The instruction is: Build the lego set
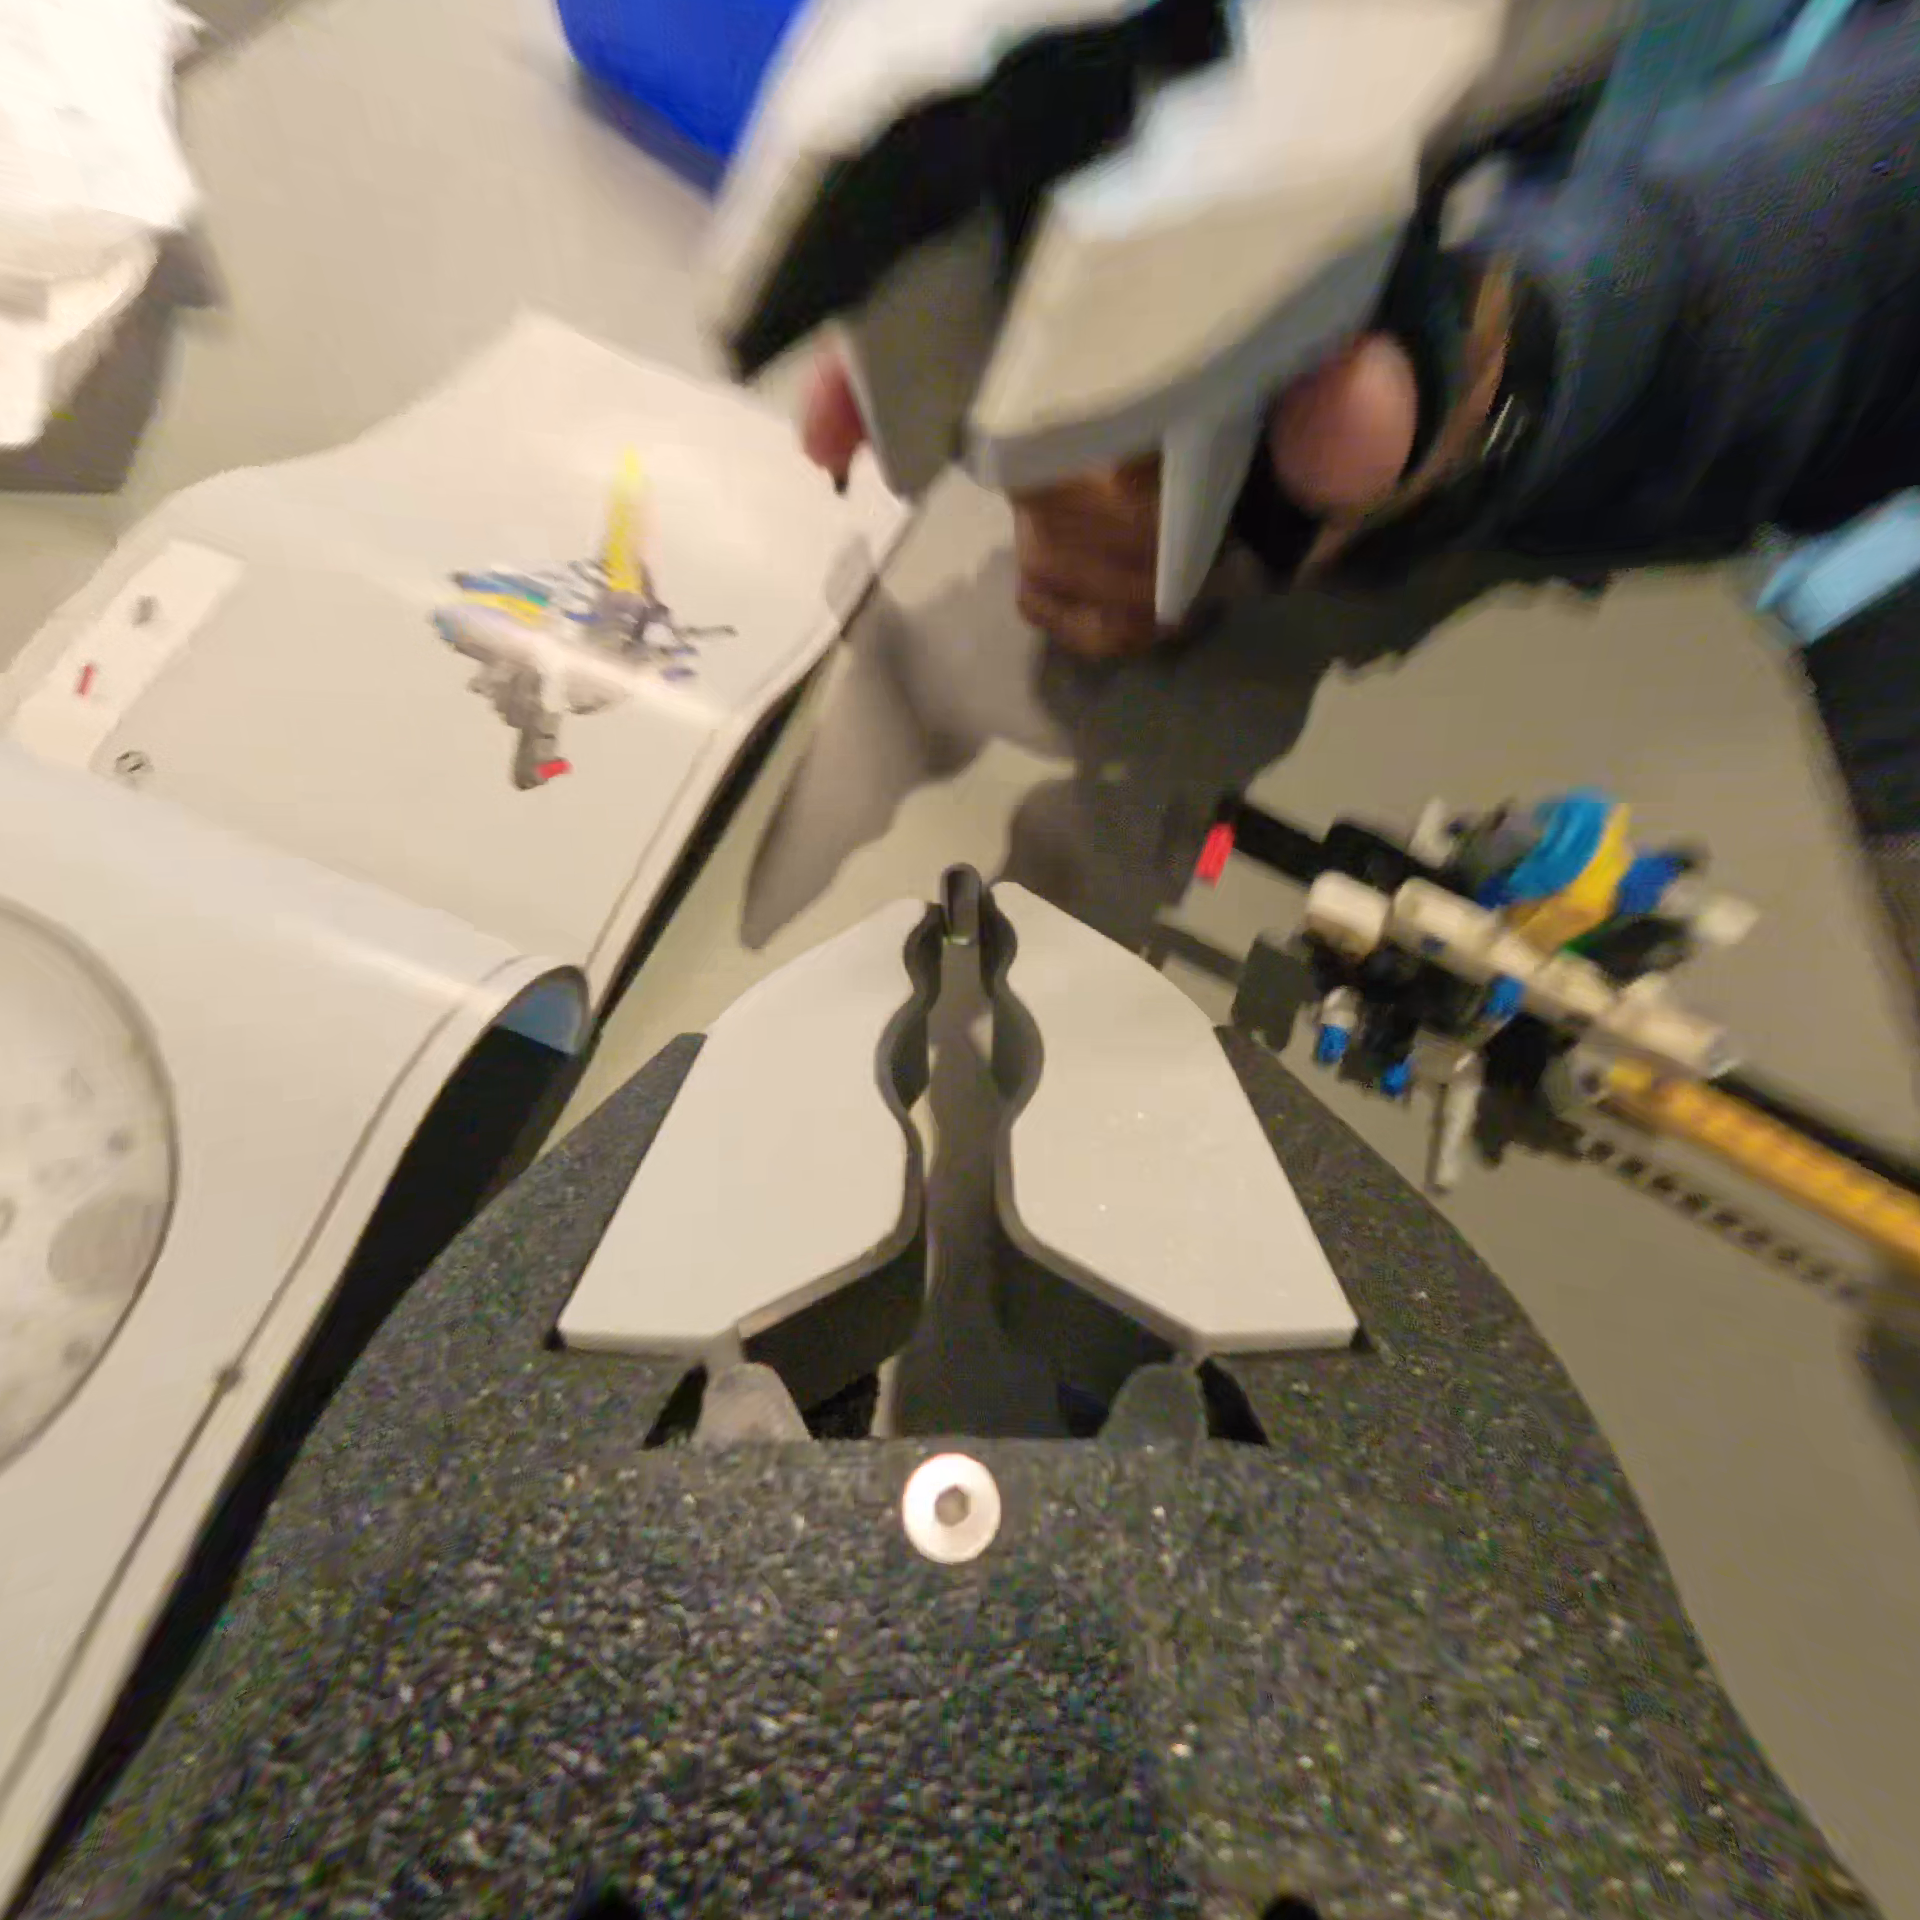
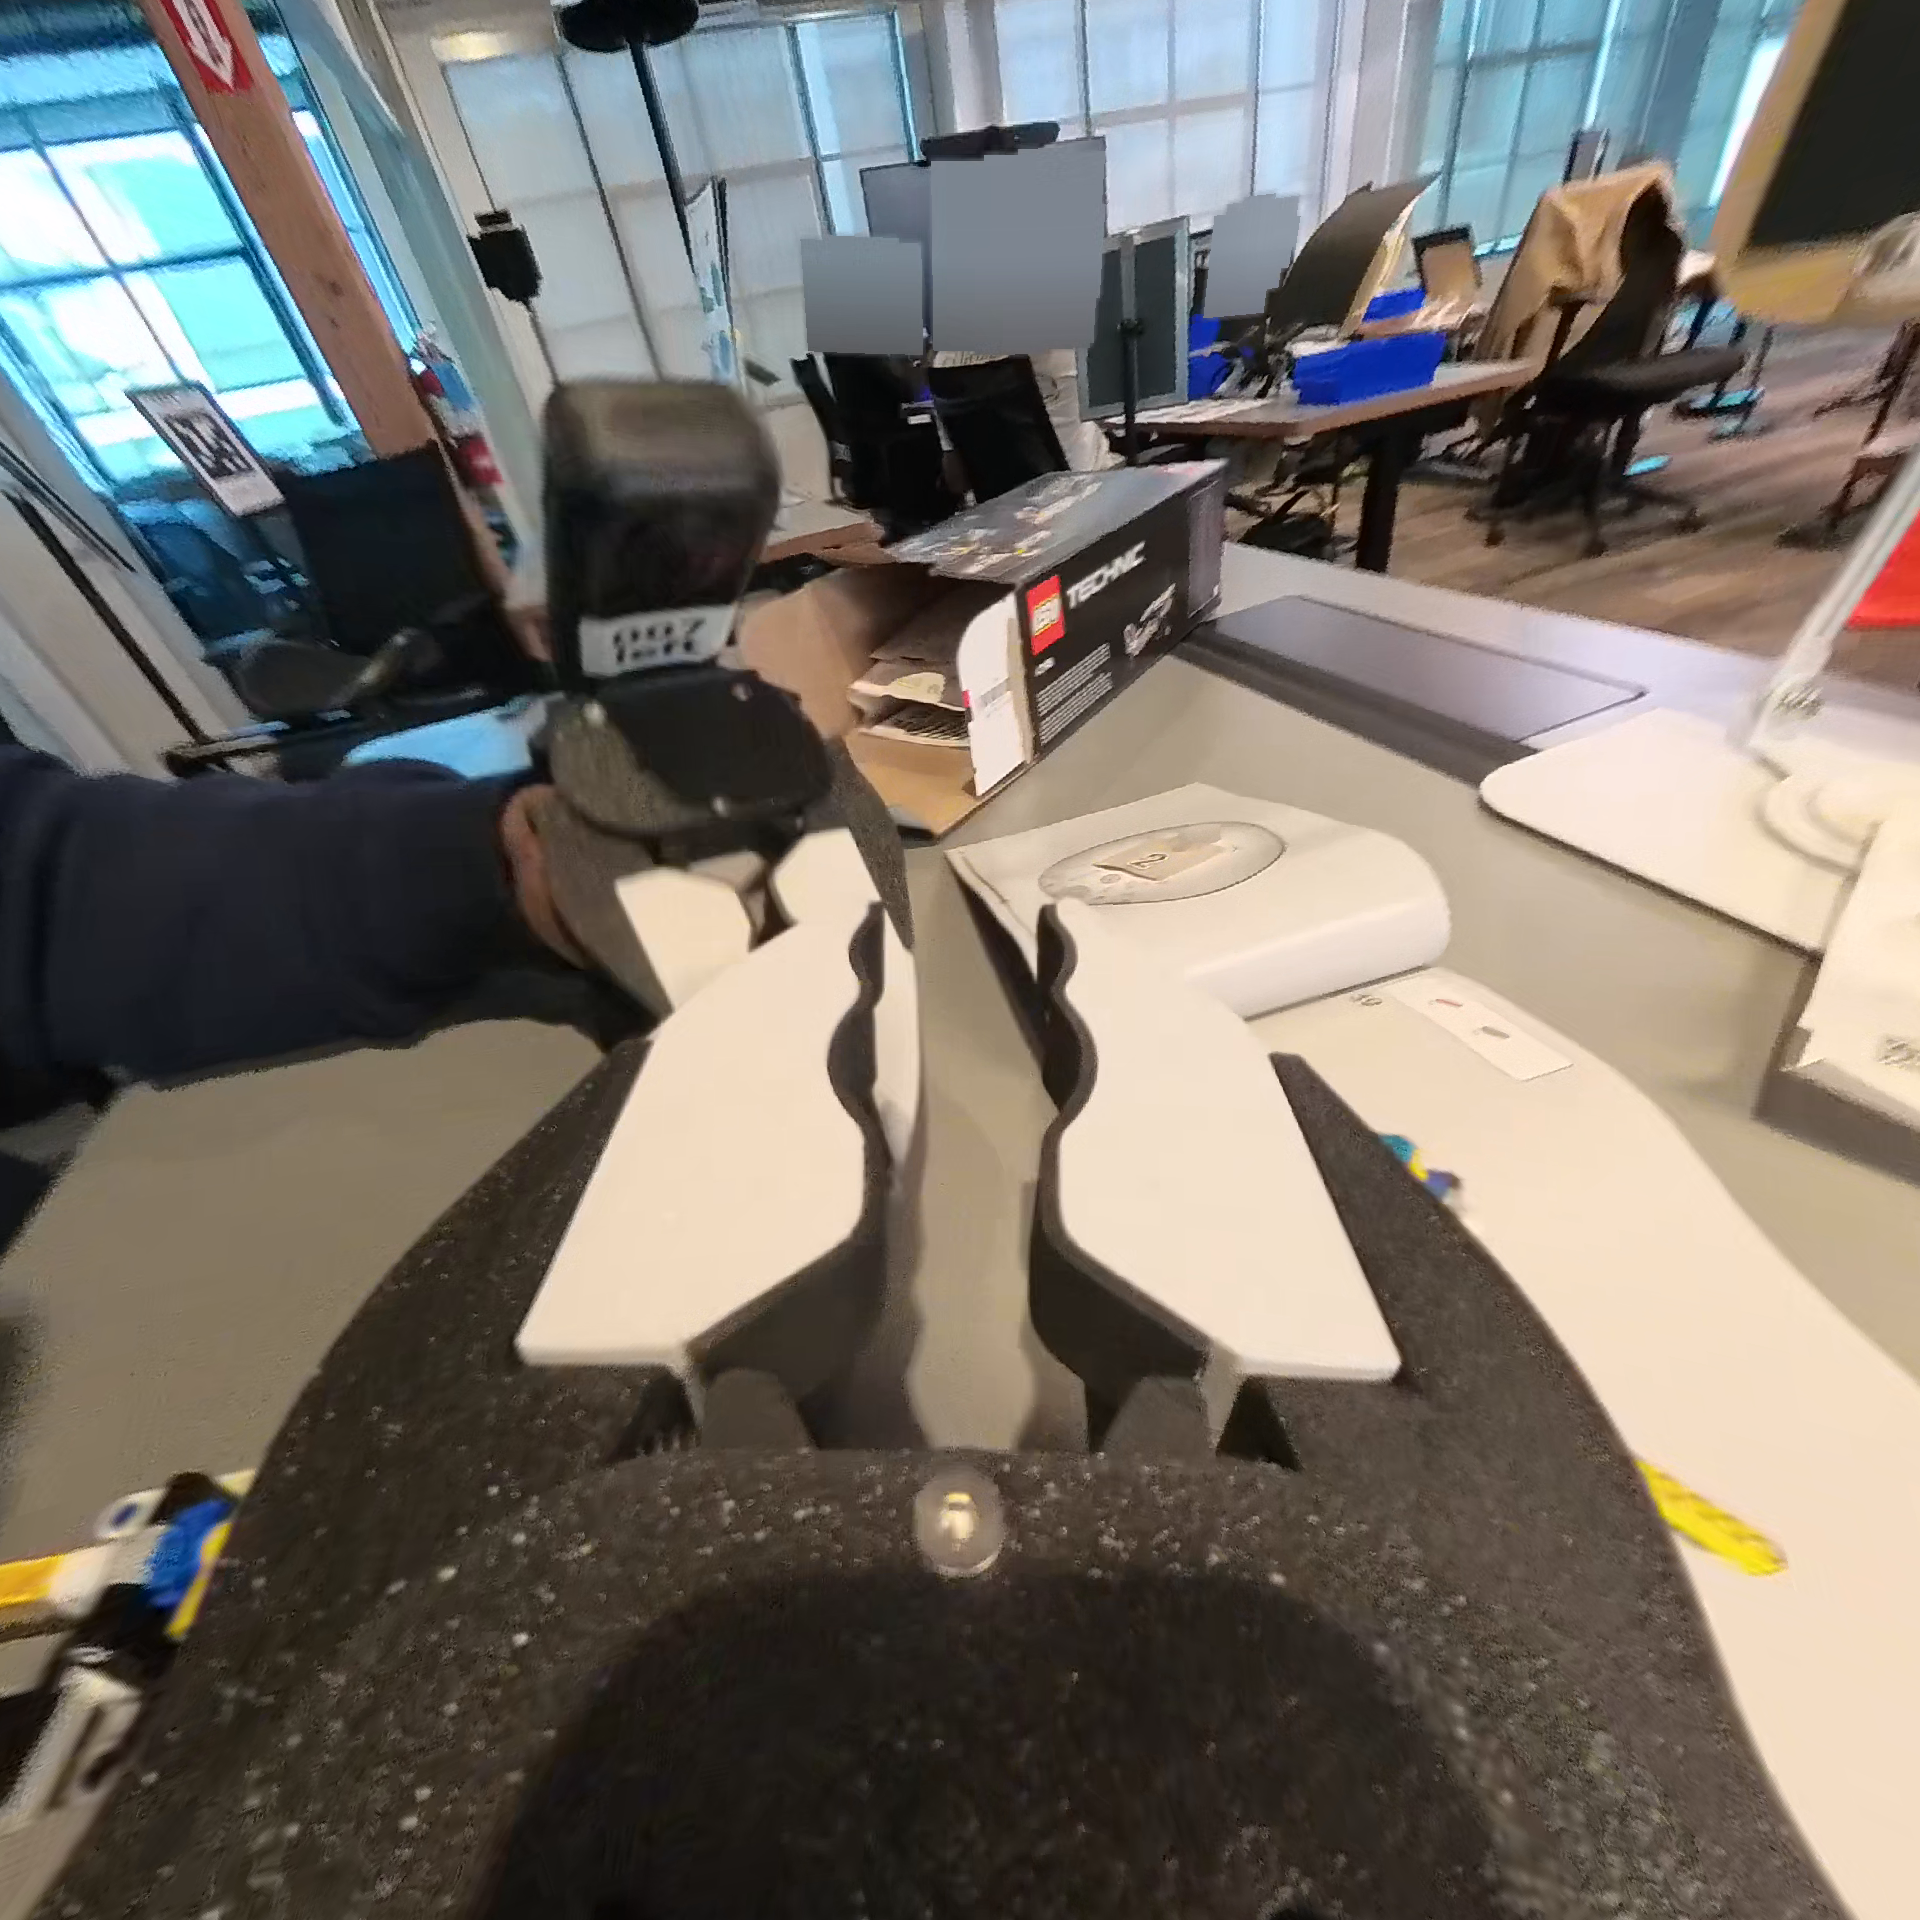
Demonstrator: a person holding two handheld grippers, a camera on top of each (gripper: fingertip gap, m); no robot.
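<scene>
My left gripper is shut on a small black Lego pin at its fingertips, held above the grey table. The part-built Lego model, black and white with blue and yellow parts and a long yellow beam, lies on the table to its right; an end of it shows in the right wrist view. My right gripper is open and empty, held above the table. It shows blurred at the top of the left wrist view. The left gripper shows in the right wrist view, just left of my right fingers.
The open instruction booklet lies left of the left gripper and under the right gripper. A black Lego box lies at the table's far side. A blue bin and a white bag are at the back. A monitor stand is at the right.
</scene>
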